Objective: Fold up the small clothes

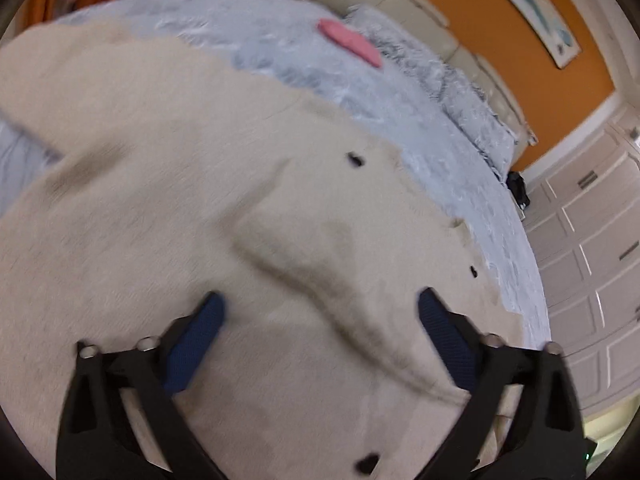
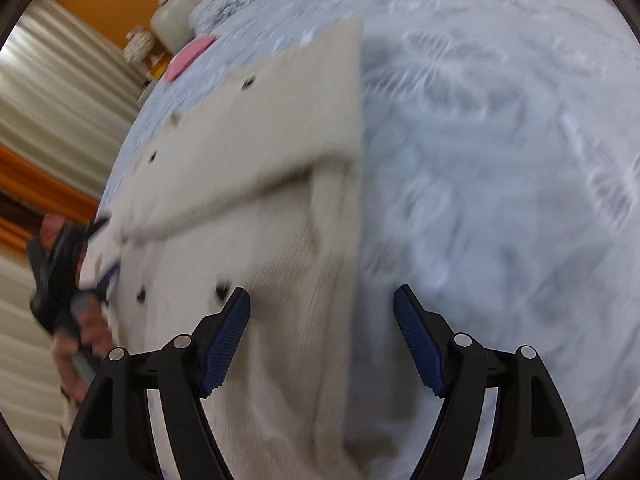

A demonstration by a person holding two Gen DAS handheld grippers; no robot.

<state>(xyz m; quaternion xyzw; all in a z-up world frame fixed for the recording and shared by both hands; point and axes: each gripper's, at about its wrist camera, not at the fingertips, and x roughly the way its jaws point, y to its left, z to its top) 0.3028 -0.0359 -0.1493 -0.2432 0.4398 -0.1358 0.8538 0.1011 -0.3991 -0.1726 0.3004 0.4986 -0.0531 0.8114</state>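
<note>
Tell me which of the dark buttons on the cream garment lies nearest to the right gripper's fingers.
The button just beside the right gripper's left fingertip, on the cream garment. The other buttons sit farther off, toward the garment's left edge.

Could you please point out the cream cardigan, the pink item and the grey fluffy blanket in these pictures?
cream cardigan (image 1: 168, 184): left wrist view, on its broad knit front.
pink item (image 1: 352, 42): left wrist view, on its middle.
grey fluffy blanket (image 2: 500, 160): right wrist view, on a bare stretch right of the cardigan.

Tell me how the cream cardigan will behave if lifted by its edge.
The cream cardigan is probably floppy: a flap already lies folded over and creases ripple across it. Its ribbed knit should grip rather than slip. On the fuzzy blue bedspread it would likely drag when pushed.
</note>
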